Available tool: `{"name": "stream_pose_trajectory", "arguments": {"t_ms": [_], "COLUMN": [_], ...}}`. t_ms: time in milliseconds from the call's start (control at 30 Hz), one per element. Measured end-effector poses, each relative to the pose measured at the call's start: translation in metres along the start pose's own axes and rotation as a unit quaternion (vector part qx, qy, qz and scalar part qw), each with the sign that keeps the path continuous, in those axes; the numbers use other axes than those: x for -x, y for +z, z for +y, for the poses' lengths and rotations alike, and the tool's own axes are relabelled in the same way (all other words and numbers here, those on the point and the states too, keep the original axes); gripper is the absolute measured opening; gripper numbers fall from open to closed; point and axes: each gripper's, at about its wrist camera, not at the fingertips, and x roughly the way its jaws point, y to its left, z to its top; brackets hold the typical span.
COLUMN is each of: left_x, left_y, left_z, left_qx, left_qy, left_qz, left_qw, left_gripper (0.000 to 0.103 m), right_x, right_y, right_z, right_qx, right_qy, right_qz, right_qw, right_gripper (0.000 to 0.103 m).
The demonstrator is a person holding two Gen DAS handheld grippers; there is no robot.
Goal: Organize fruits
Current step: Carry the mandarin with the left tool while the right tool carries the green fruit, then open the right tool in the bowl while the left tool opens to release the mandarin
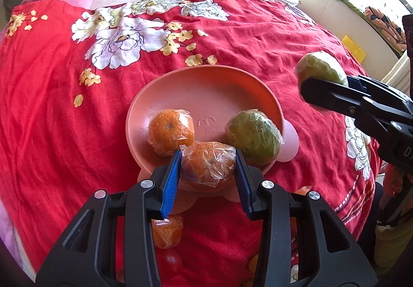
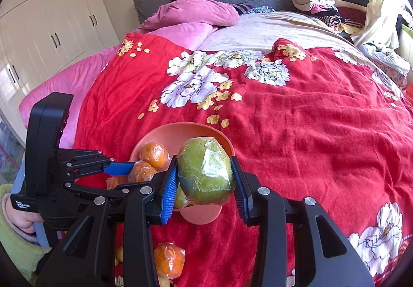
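Note:
A pink bowl (image 1: 206, 85) sits on the red flowered bedspread. Inside it lie a wrapped orange (image 1: 171, 132) and a wrapped green fruit (image 1: 254, 138). My left gripper (image 1: 207, 167) is shut on a second wrapped orange (image 1: 207, 167), held over the bowl's near rim. My right gripper (image 2: 205, 174) is shut on another wrapped green fruit (image 2: 205, 170), held above the bowl's (image 2: 165, 136) right side; in the left wrist view it hangs at the right (image 1: 320, 71). A loose wrapped orange (image 1: 167, 234) lies on the bedspread in front of the bowl, also visible in the right wrist view (image 2: 169, 258).
Pink pillows (image 2: 193, 13) and a beige sheet (image 2: 271, 28) lie at the far end of the bed by a grey headboard. Piled clothes (image 2: 325, 8) sit at the far right. White wardrobes (image 2: 51, 28) stand to the left. A hand in a green sleeve (image 2: 18, 225) holds the left gripper.

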Motion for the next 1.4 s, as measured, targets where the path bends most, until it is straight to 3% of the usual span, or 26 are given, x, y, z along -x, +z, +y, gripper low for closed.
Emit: {"name": "stream_pose_trajectory", "arguments": {"t_ms": [567, 1400], "left_x": [-0.011, -0.012], "left_y": [0.001, 0.000], "left_z": [0.006, 0.007], "left_qx": [0.001, -0.001], "left_qy": [0.004, 0.000], "left_qz": [0.005, 0.003], "left_qw": [1.0000, 1.0000], "left_gripper": [0.032, 0.032], "right_x": [-0.052, -0.093], "right_y": [0.028, 0.015], "right_z": [-0.001, 0.003], "right_qx": [0.022, 0.023], "right_qy": [0.017, 0.019], "right_qz": [0.043, 0.083], "right_qw": [0.999, 0.996], "right_gripper": [0.037, 0.038]}}
